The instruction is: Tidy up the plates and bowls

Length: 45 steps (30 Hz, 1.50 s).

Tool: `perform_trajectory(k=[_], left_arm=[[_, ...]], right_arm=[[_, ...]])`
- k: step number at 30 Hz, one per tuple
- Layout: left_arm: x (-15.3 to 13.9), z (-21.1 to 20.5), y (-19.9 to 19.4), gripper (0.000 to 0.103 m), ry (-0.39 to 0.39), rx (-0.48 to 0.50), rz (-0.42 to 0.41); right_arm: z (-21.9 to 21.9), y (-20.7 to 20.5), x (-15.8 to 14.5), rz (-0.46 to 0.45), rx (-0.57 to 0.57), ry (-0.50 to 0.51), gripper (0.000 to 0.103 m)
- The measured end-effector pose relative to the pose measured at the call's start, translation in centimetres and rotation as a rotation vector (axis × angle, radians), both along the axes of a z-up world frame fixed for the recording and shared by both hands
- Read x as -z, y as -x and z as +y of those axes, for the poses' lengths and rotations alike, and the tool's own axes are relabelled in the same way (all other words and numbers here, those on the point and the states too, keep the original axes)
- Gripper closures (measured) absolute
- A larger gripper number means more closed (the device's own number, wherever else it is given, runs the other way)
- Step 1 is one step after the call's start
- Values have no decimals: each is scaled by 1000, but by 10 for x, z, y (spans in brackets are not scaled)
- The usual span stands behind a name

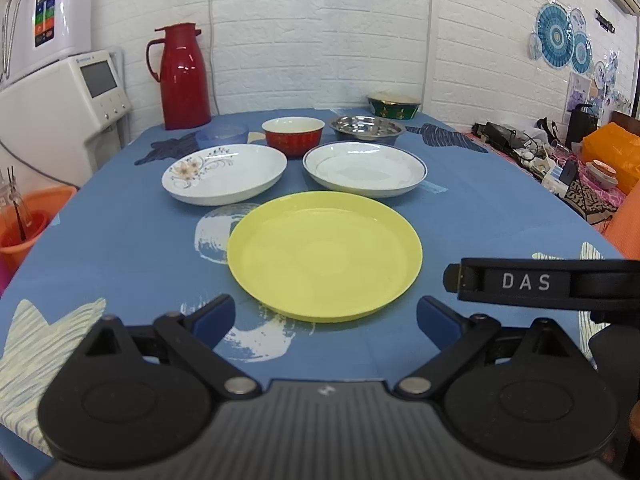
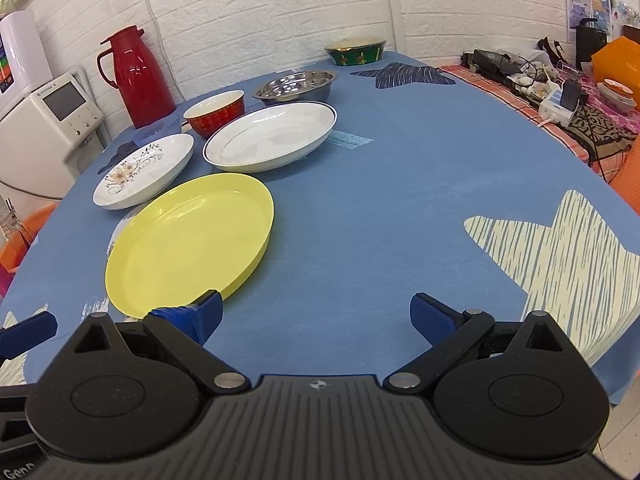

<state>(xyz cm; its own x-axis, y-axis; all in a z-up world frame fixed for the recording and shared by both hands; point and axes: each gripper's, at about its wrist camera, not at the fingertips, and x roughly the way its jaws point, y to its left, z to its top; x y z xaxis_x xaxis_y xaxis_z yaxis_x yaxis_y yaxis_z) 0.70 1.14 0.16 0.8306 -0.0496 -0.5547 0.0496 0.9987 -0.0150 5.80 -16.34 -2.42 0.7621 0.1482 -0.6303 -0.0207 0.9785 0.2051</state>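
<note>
A yellow plate (image 1: 325,256) (image 2: 188,240) lies nearest on the blue tablecloth. Behind it sit a floral white plate (image 1: 224,174) (image 2: 144,170) on the left and a blue-rimmed white plate (image 1: 365,169) (image 2: 270,136) on the right. Further back stand a red bowl (image 1: 294,134) (image 2: 215,113), a steel bowl (image 1: 366,128) (image 2: 296,85), a blue plastic bowl (image 1: 221,134) and a green bowl (image 1: 394,105) (image 2: 355,51). My left gripper (image 1: 325,318) is open just short of the yellow plate. My right gripper (image 2: 316,314) is open over bare cloth, right of that plate.
A red thermos jug (image 1: 182,76) (image 2: 136,76) stands at the back left by the brick wall. White appliances (image 1: 60,112) and an orange bucket (image 1: 24,232) are off the table's left edge. Cluttered cables and boxes (image 2: 560,88) fill a side table on the right.
</note>
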Motion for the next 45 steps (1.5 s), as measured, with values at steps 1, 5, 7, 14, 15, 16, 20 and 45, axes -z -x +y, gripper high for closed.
perform_trajectory(k=[1, 5, 7, 14, 15, 16, 20, 45], left_arm=[[-1, 1, -2, 5, 0, -1, 0], [-5, 8, -11, 5, 5, -12, 8], [-8, 12, -16, 5, 6, -16, 14], [-16, 47, -24, 5, -27, -61, 24], [-16, 55, -26, 5, -29, -72, 30], [-16, 64, -31, 5, -24, -82, 39], [-12, 98, -61, 6, 88, -90, 107], [31, 88, -143, 6, 72, -50, 292]], right_arm=[[0, 0, -2, -4, 3, -1, 15], [2, -7, -11, -18, 8, -8, 15], [5, -11, -14, -19, 8, -8, 15], [14, -27, -13, 19, -11, 10, 15], [14, -29, -13, 27, -12, 15, 15], [14, -32, -13, 32, -15, 19, 15], [16, -47, -14, 29, -44, 22, 15], [47, -111, 21, 57, -277, 176, 12]])
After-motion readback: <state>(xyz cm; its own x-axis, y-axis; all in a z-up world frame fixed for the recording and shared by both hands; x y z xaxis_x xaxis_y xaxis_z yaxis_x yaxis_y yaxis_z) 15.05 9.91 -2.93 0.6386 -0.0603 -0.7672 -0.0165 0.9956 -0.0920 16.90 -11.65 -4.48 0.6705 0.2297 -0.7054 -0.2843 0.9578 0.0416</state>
